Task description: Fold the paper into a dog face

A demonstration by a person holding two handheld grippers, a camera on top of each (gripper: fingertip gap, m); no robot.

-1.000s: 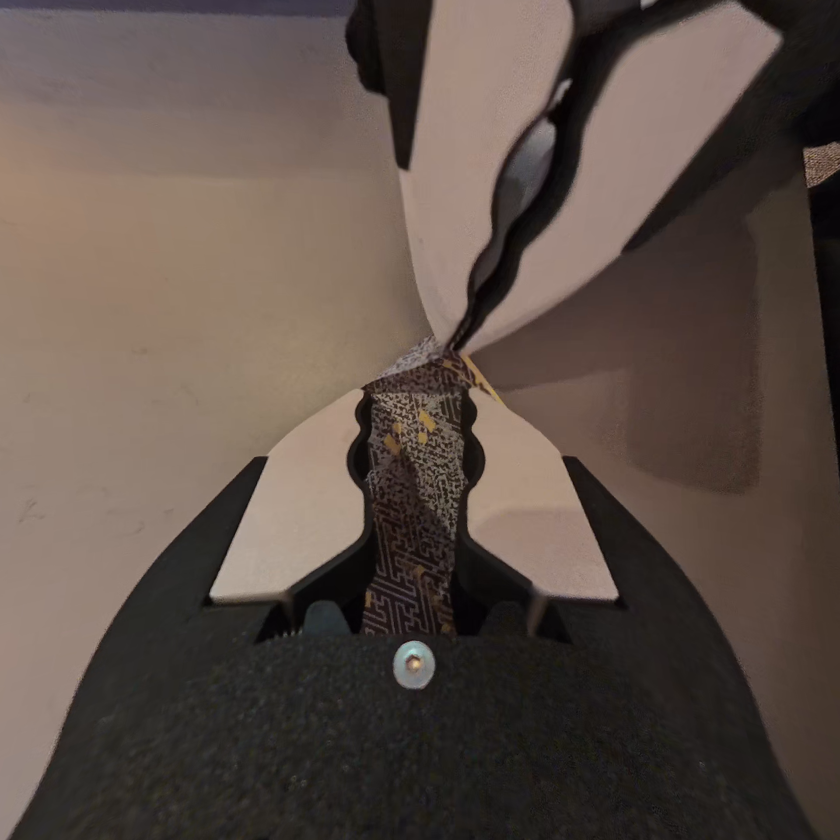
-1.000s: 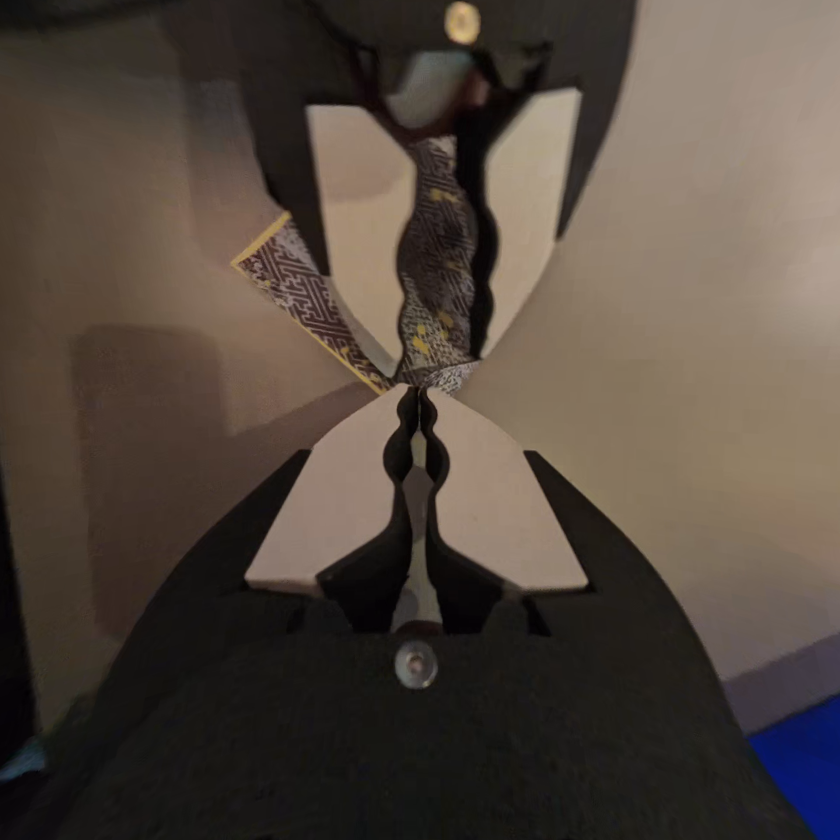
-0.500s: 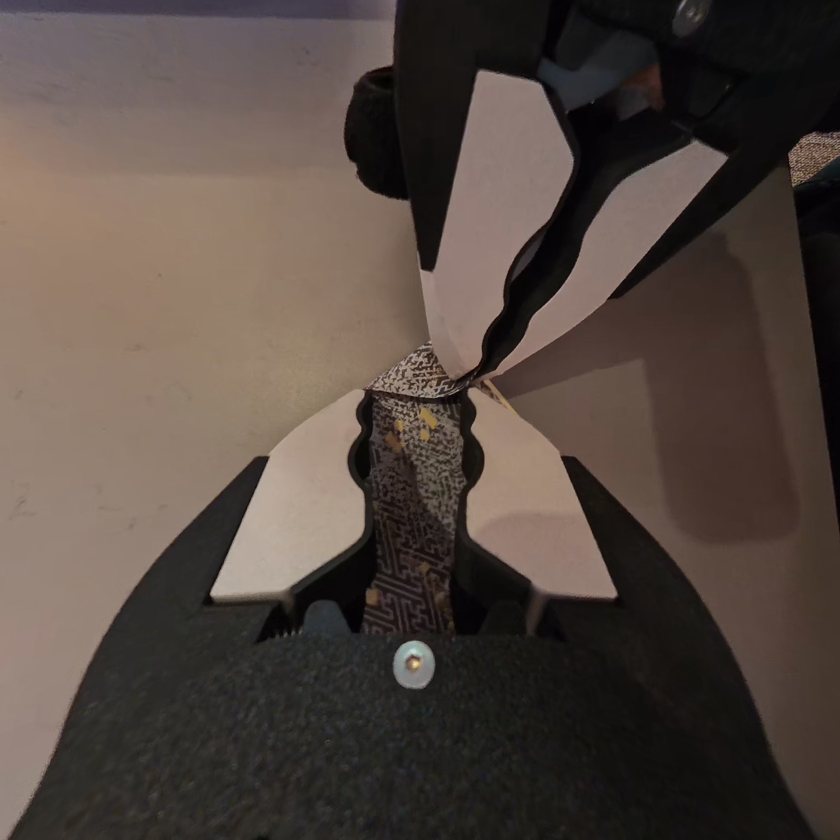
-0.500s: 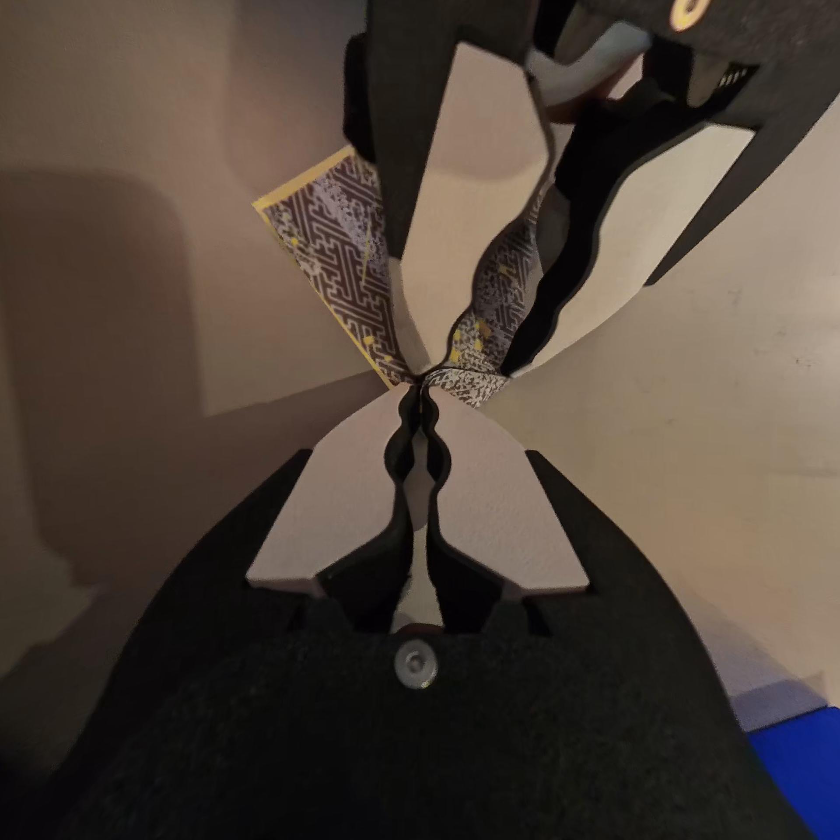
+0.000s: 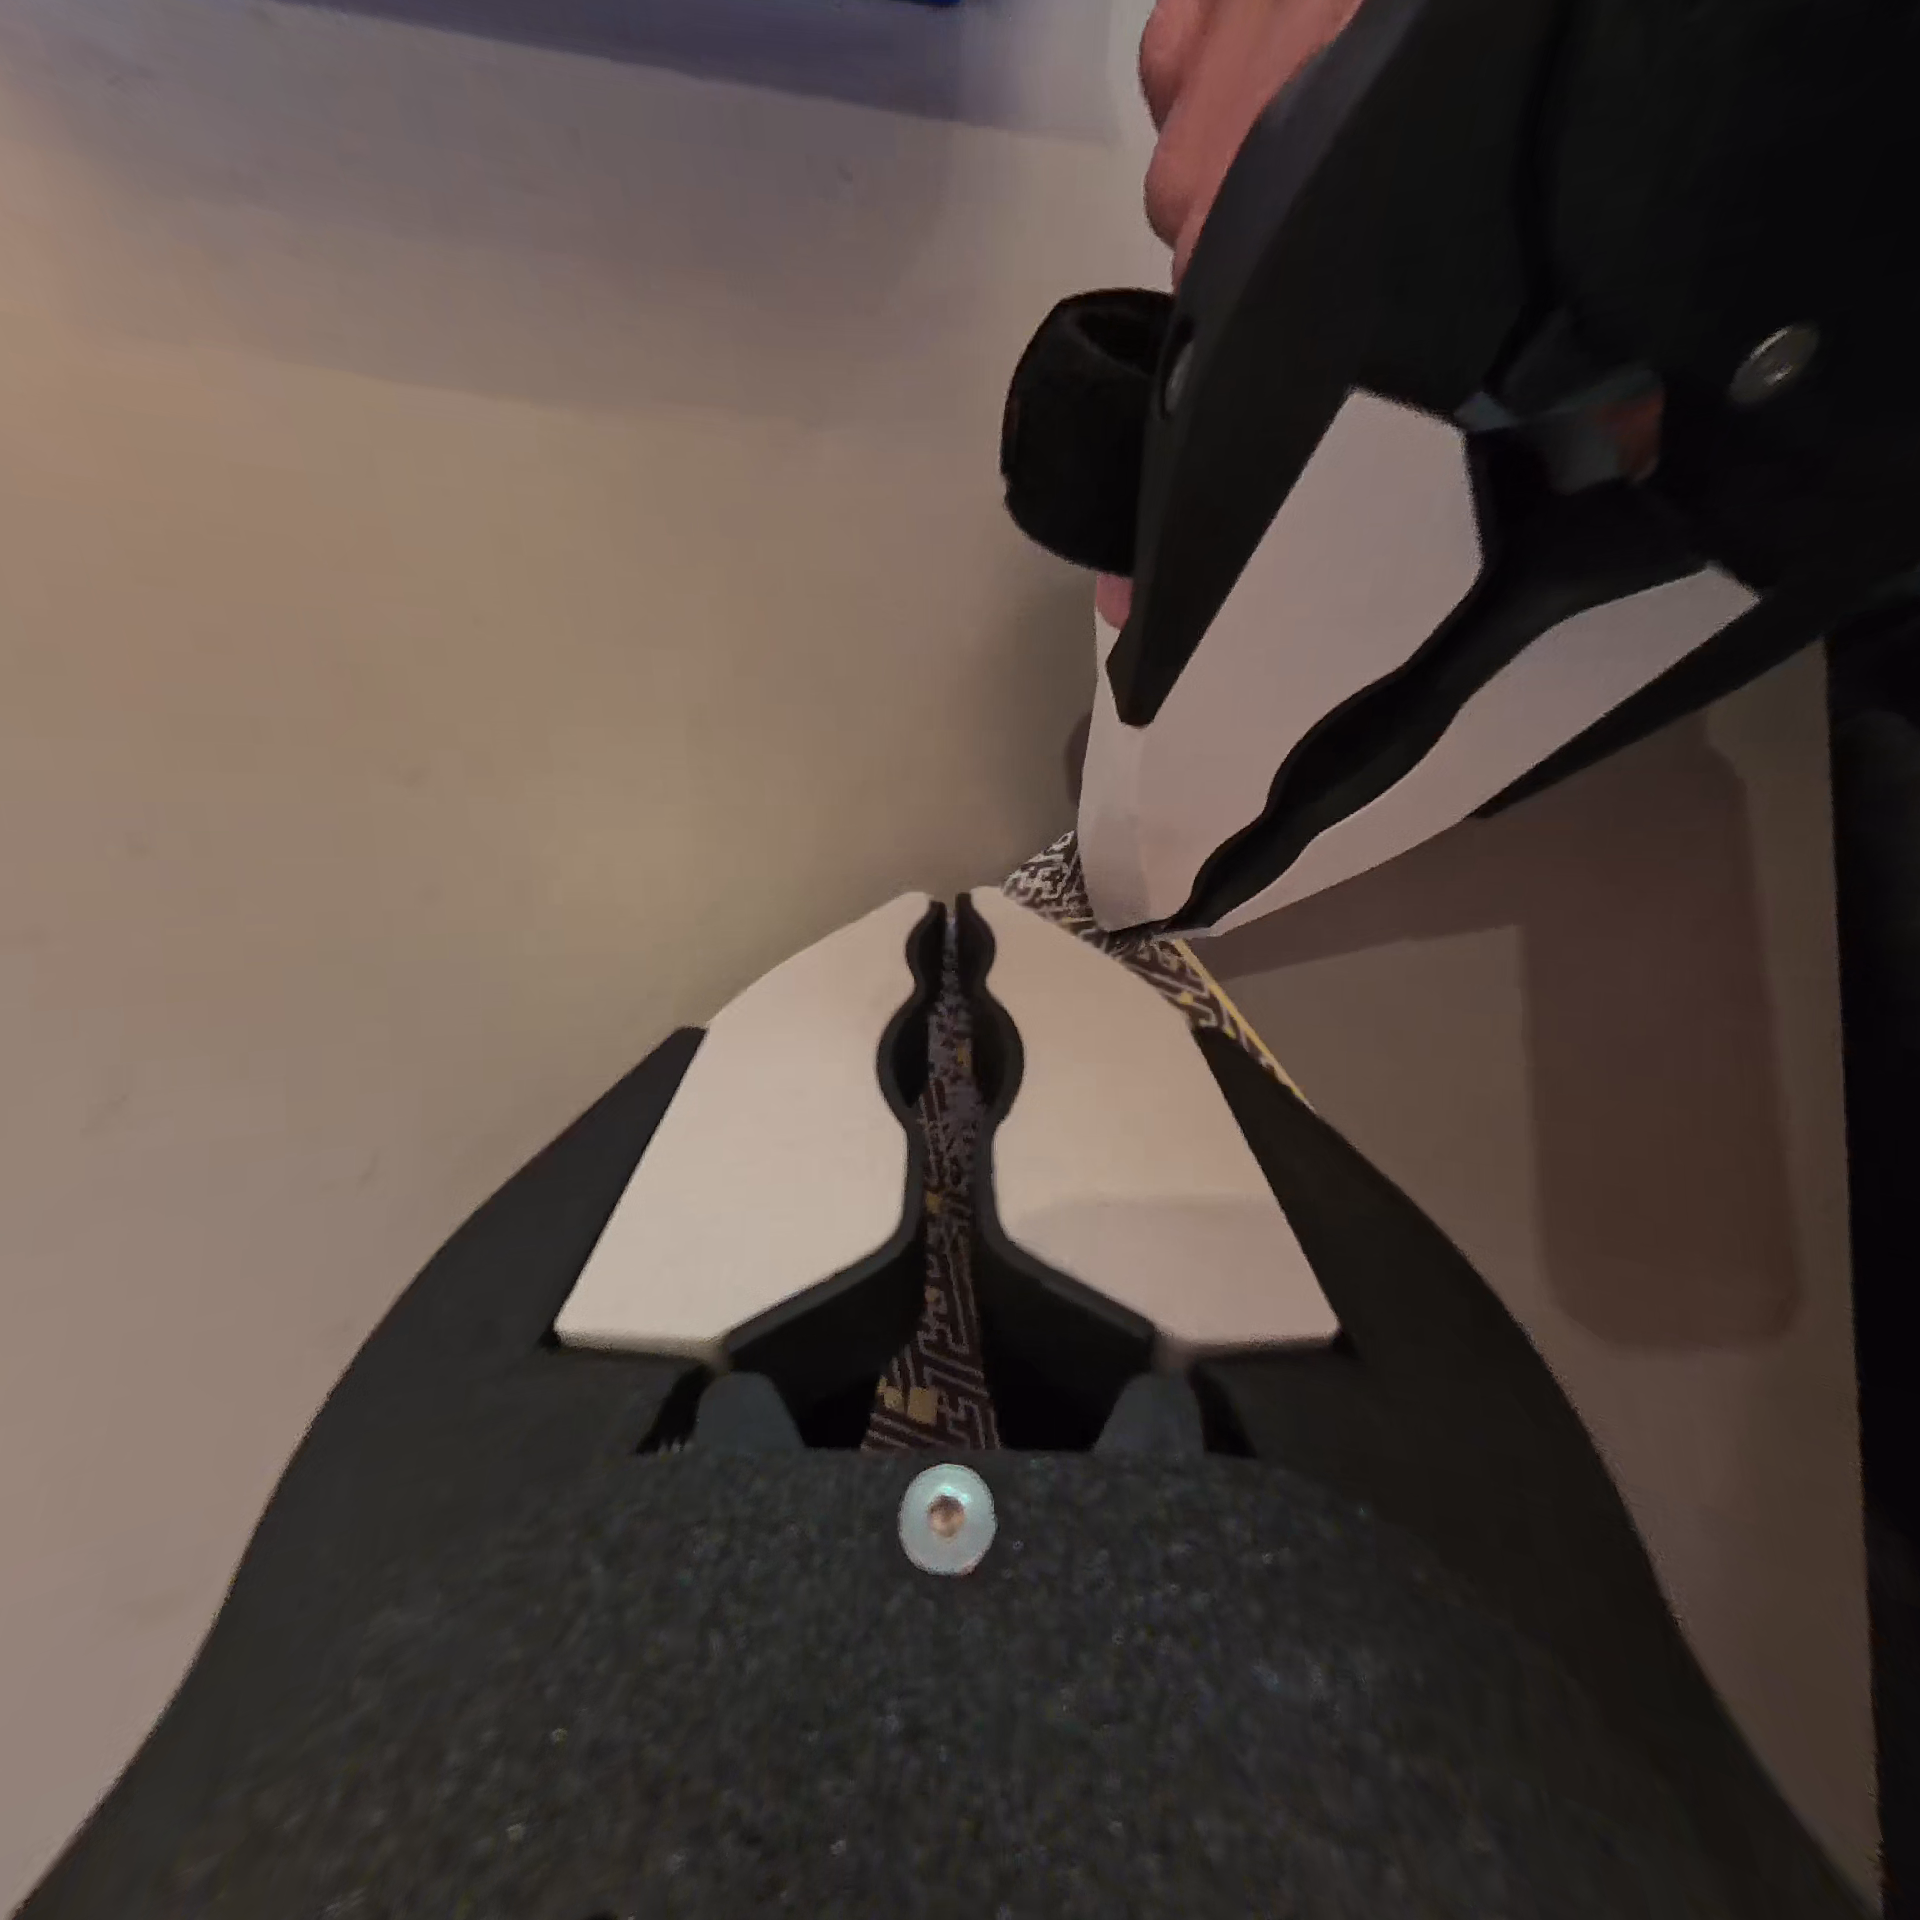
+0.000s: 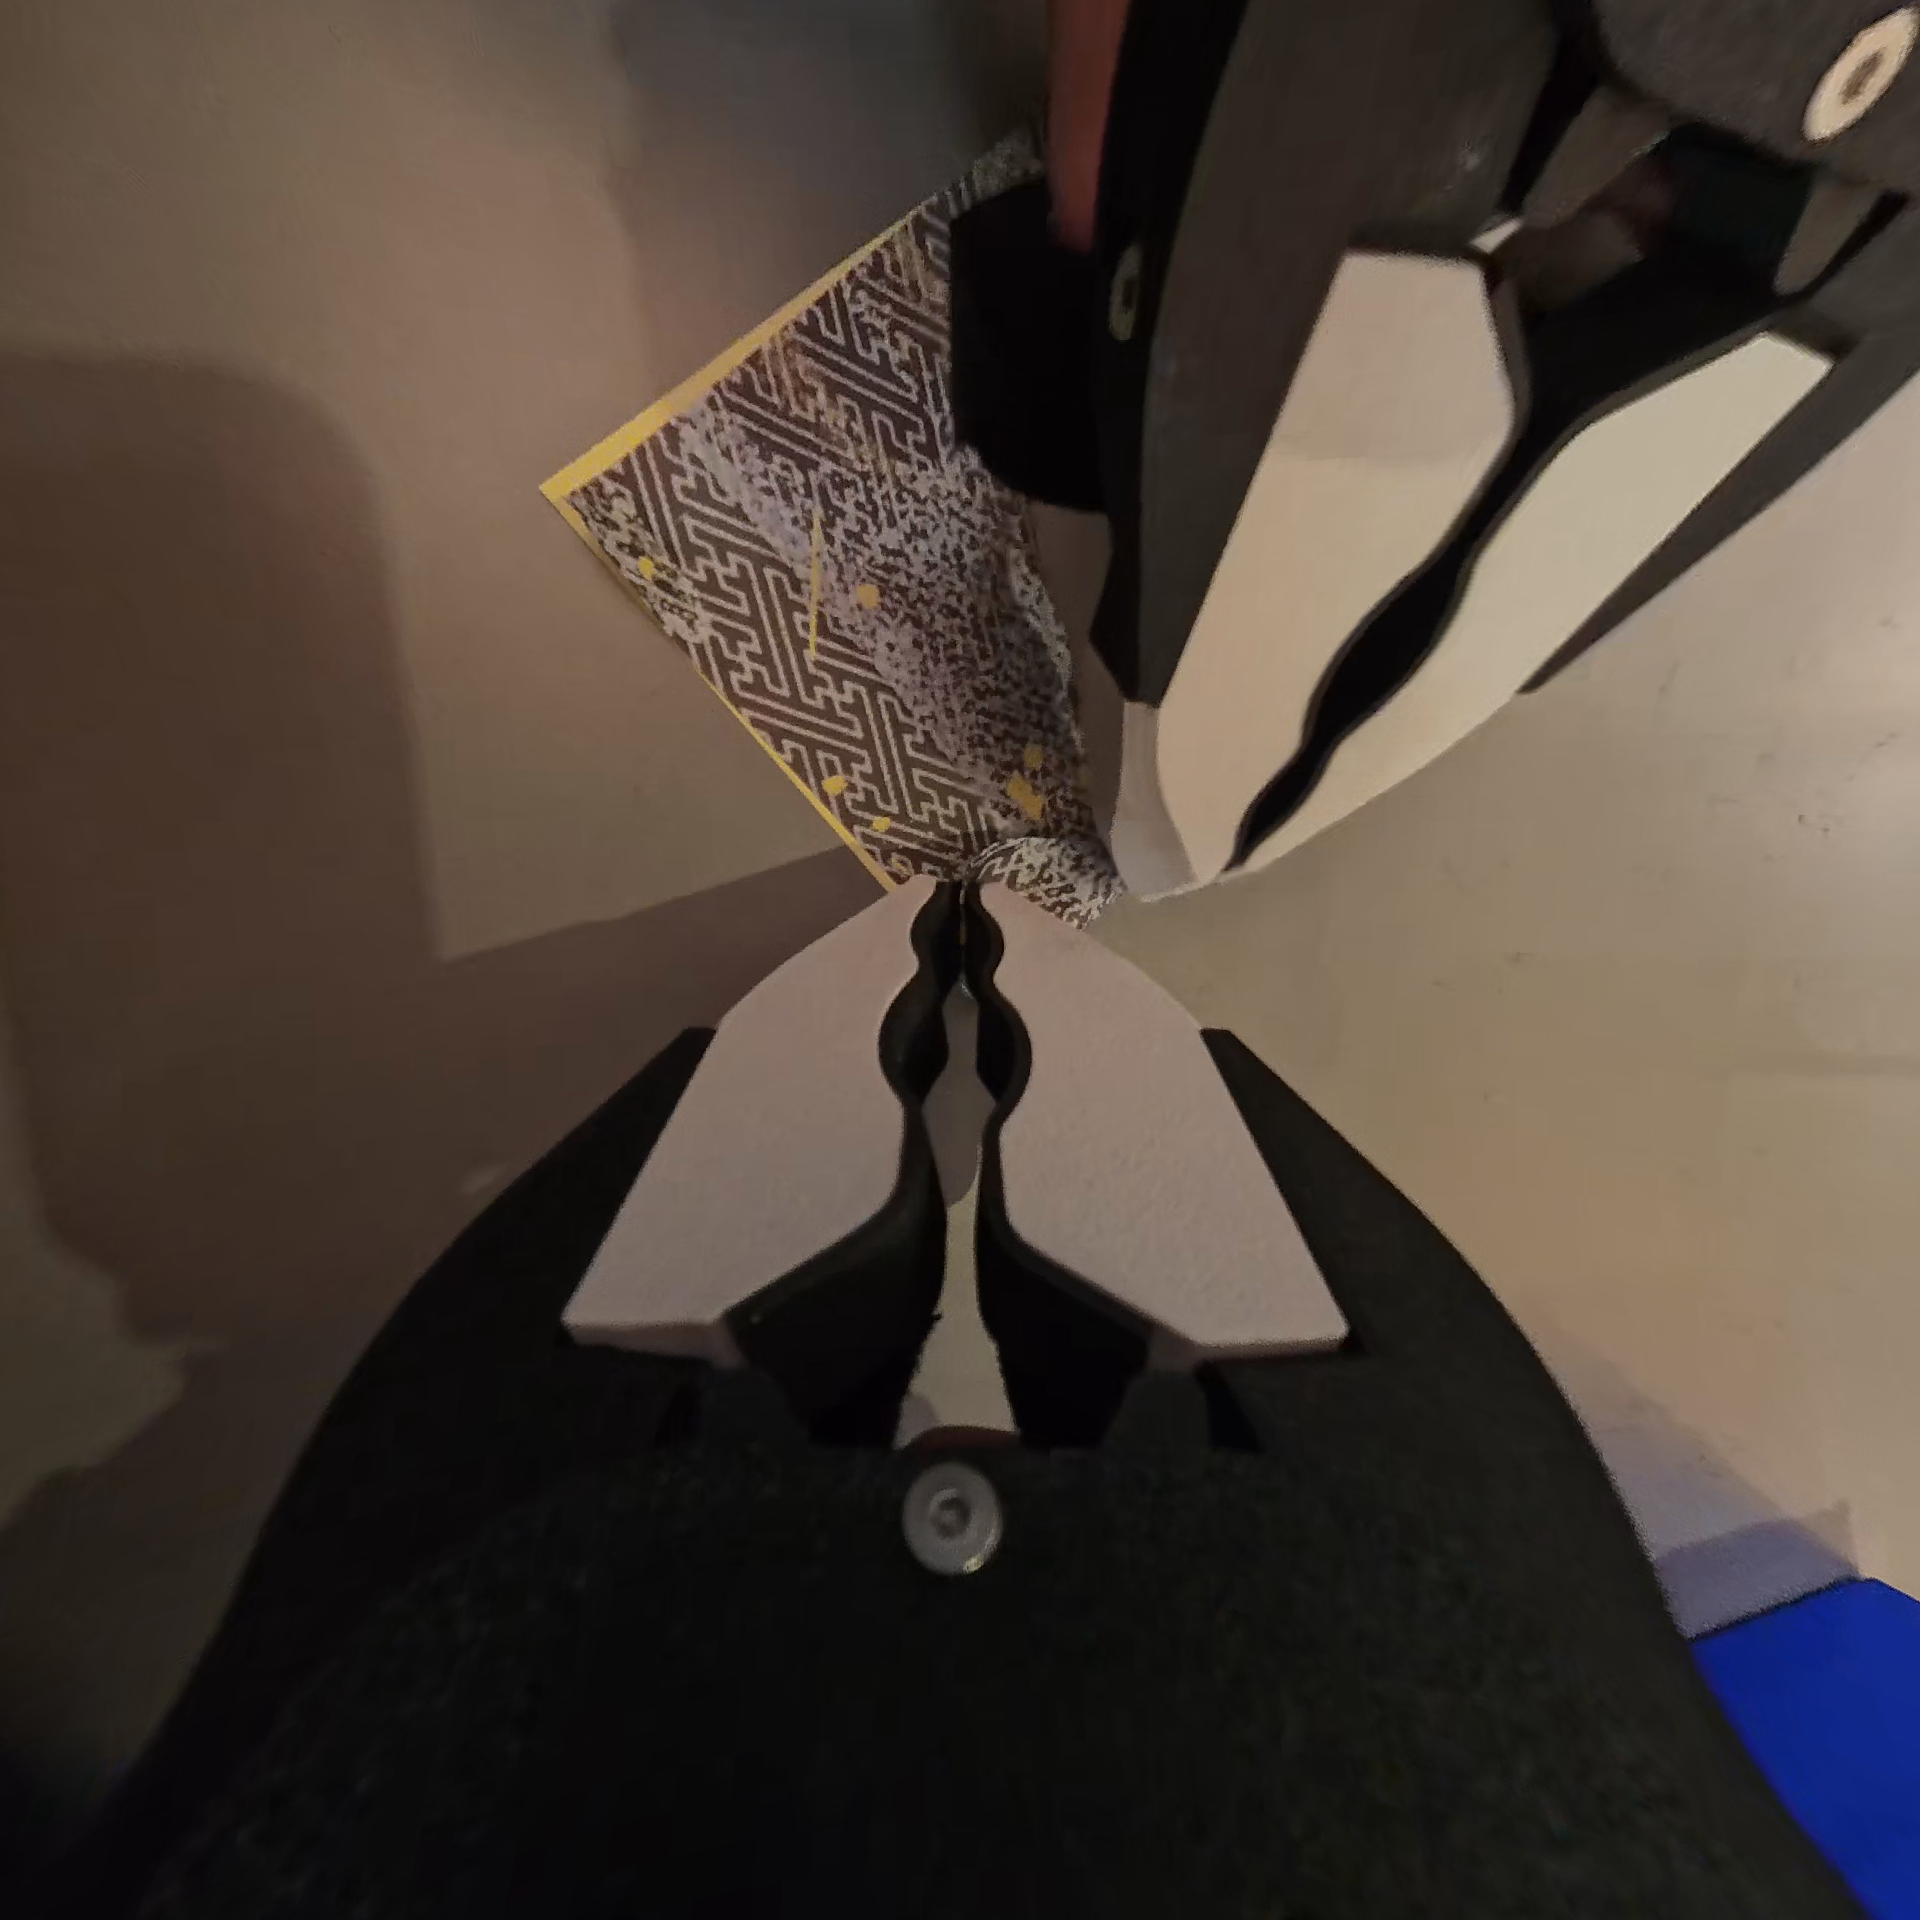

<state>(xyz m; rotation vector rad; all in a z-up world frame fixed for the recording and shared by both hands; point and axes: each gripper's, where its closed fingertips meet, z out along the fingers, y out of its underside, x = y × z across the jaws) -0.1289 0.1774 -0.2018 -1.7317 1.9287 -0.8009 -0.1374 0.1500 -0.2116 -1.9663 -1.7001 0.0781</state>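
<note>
A: Gripping the paper (image 5: 951,1226) edge-on — left tongs (image 5: 953,909) are closed on it, the patterned strip running down between the fingers.

B: Right tongs (image 6: 951,896)?

A: Pinched together at the tips on a corner of the same sheet. In the right wrist view the paper (image 6: 831,623) fans up and left — maze print, yellow border — lifted off the pale desk (image 6: 1507,1039).

B: Spacing?

A: Both tong tips nearly touching.
</note>
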